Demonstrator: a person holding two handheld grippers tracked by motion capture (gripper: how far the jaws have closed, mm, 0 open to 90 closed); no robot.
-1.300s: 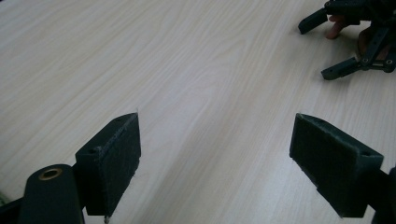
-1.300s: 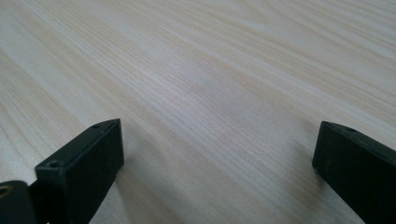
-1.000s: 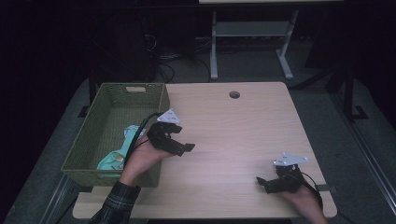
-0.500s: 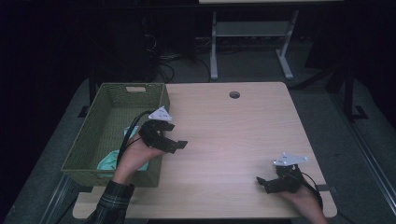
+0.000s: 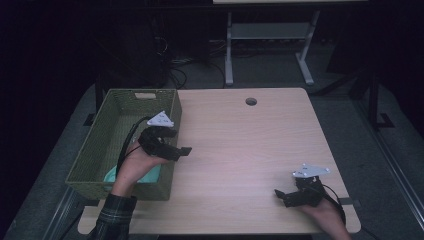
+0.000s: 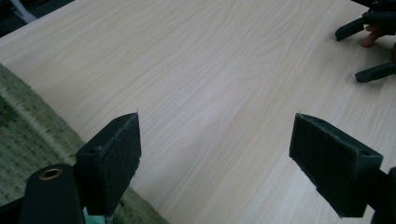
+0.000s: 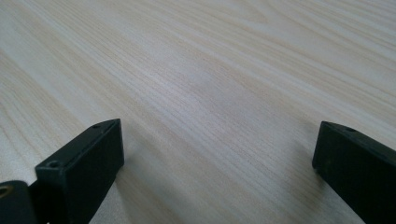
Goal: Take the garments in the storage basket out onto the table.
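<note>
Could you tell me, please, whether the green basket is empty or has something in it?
Not empty: a light turquoise item lies in the basket at its near end, partly behind the left hand. What it is, I cannot tell.

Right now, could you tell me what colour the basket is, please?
The basket is olive green, a woven weave; the high view shows it best.

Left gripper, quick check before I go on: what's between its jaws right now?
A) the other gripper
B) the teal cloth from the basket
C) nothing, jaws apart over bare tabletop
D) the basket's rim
C: in the left gripper view the left gripper has its jaws wide apart with only bare table between them; the basket sits off to one side.
</note>
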